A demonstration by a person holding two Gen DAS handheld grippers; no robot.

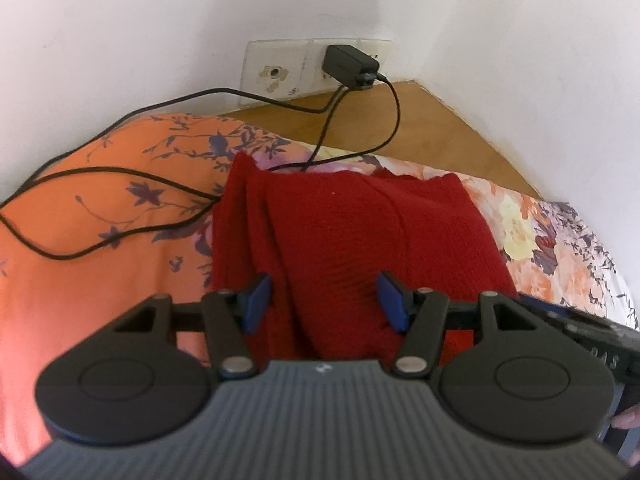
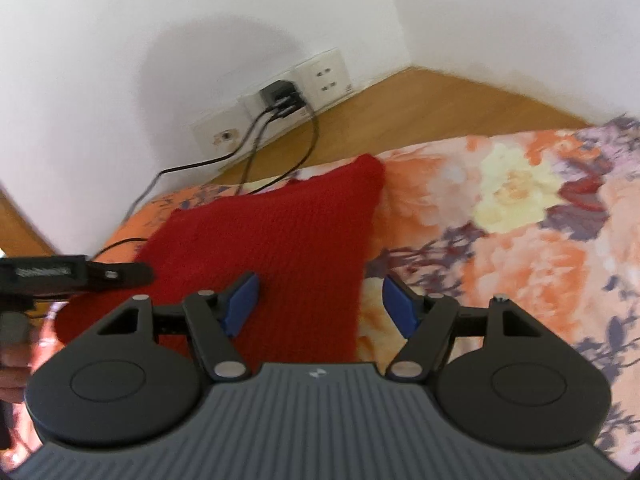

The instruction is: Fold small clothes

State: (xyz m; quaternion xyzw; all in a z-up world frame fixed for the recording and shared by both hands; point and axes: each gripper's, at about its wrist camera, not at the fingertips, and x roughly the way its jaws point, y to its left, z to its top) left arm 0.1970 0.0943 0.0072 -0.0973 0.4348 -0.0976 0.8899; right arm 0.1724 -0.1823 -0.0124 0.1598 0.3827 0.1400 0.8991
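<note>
Softly ribbed red knit garment (image 1: 352, 240) – folded oblong – on floral bedsheet (image 2: 520, 220).

You get bright, soft, even light; a faint rounded shadow falls on the white wall (image 2: 224, 52). Fisheye bends the edges, and the right view's floral bedspread (image 2: 520, 240) smears with blur.

Red ribbed knit garment (image 1: 352, 240), smooth printed floral cotton bedsheet (image 2: 520, 240), glossy wooden floor (image 1: 420, 128), matt painted wall (image 1: 120, 20)
</note>
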